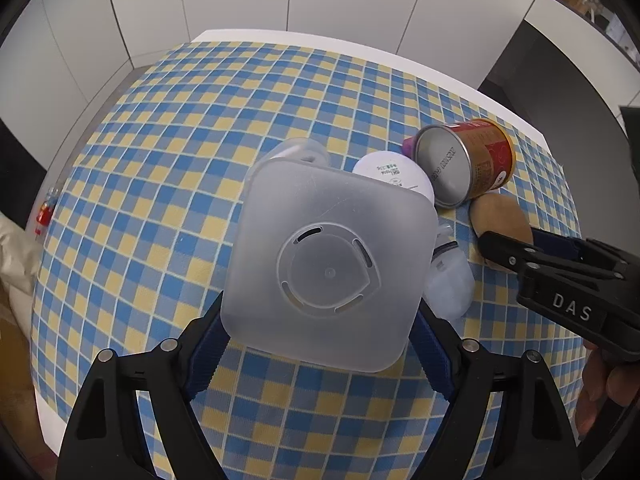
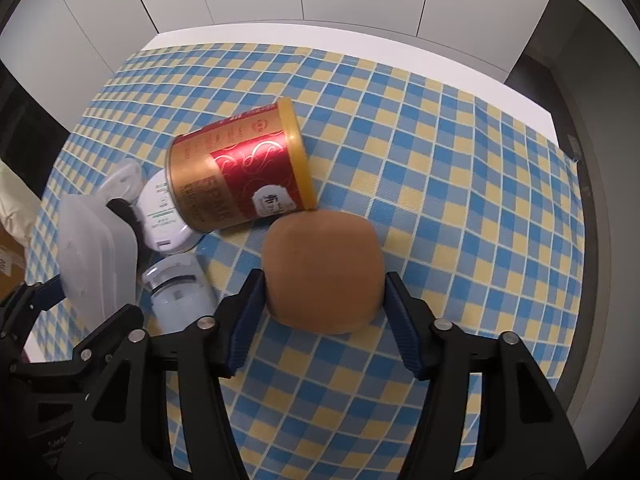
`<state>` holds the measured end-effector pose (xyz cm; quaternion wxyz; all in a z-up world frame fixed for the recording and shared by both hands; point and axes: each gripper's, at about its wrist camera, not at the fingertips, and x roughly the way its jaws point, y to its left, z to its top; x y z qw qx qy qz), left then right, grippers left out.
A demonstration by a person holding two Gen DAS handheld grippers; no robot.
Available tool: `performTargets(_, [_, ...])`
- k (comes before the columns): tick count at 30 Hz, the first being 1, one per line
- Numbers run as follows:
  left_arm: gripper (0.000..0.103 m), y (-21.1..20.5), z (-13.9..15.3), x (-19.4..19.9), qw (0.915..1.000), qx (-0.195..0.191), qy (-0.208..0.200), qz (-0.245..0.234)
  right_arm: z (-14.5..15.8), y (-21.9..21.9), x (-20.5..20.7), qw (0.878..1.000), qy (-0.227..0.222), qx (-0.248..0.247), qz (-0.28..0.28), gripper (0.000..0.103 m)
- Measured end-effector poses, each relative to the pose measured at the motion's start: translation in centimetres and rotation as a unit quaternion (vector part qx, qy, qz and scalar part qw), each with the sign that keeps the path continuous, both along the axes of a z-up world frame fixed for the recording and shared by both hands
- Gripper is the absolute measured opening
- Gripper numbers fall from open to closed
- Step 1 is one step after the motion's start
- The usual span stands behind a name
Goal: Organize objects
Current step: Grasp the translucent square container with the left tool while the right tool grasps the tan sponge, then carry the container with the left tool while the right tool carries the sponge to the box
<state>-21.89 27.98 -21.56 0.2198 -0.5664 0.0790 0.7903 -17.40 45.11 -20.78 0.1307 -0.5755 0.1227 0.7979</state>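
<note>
On the checked desk [image 1: 160, 200], the left tool [image 1: 320, 344] clamps a frosted square container [image 1: 328, 264] – pads against both sides. The right tool [image 2: 324, 308] grips a brown rounded block [image 2: 324, 268]. Only the left view shows the tipped can's [image 1: 468, 160] metal base – the right shows its red-gold label

White letters "DAS" on the right hand-held gripper [image 1: 506, 258], printed date code on the tin's base [image 1: 442, 168], not legible.
</note>
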Motion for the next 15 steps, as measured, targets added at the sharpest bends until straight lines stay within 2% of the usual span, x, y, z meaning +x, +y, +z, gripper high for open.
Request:
performTargets(6, [0.083,-0.2,1.4,0.5,0.9999,0.002,0.011,0.004,1.2,-1.2,1.5,1.000,0.009,0.001,-0.003,0.060])
performTargets(10, [0.083,-0.4,3.3,1.1,0.9997,0.009,0.023,0.005,2.2,-2.0,2.5,1.000,0.017,0.003,-0.004,0.060])
performTargets(15, [0.083,-2.0,6.1,2.2,0.9990,0.020,0.039,0.008,5.0,-2.0,2.8,0.999,0.031,0.015,0.000,0.060])
